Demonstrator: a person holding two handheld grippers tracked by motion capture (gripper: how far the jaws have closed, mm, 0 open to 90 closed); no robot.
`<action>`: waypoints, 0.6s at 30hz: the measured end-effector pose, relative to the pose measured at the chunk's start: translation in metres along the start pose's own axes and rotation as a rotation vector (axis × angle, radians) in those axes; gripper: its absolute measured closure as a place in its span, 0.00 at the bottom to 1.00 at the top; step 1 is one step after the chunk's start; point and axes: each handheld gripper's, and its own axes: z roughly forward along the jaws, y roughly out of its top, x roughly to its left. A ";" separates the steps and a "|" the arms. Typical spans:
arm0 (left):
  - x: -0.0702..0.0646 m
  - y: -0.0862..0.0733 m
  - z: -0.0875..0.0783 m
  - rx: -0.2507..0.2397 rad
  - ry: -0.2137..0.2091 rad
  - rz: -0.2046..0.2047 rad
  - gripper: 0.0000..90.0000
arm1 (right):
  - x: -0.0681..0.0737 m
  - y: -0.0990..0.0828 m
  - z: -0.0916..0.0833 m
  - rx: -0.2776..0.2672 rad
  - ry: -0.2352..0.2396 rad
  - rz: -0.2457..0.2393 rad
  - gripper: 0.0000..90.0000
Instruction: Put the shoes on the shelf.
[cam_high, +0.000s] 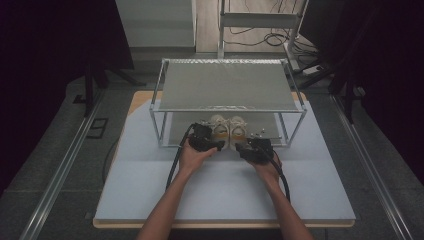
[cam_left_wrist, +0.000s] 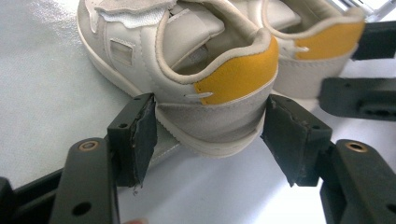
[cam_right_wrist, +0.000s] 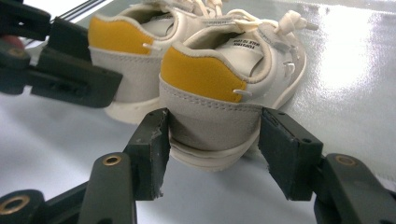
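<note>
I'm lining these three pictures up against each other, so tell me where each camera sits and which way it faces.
High view: above the person's side, looking forward and down on the table and rack; forearms and both hands show.
Left gripper view: rides the left gripper, looking along its fingers at the left shoe.
Right gripper view: rides the right gripper, facing the right shoe.
Both gripper views share the two yellow-heeled shoes, and each shows the other gripper.

2 shoes (cam_high: 227, 131) sit side by side on the rack's (cam_high: 230, 85) lower shelf, far side of desk (cam_high: 220, 185), w/ left gripper (cam_high: 212, 142) & right gripper (cam_high: 245, 149) near their heels.
</note>
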 end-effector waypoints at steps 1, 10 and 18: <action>0.000 0.000 0.000 0.001 0.000 0.001 0.39 | 0.000 0.001 0.001 -0.003 -0.003 0.000 0.48; 0.001 0.000 0.001 -0.007 -0.002 0.006 0.39 | -0.005 0.007 0.016 -0.005 -0.024 0.005 0.48; 0.005 0.008 0.006 0.011 0.009 0.016 0.39 | -0.005 0.006 0.018 -0.003 -0.021 0.015 0.49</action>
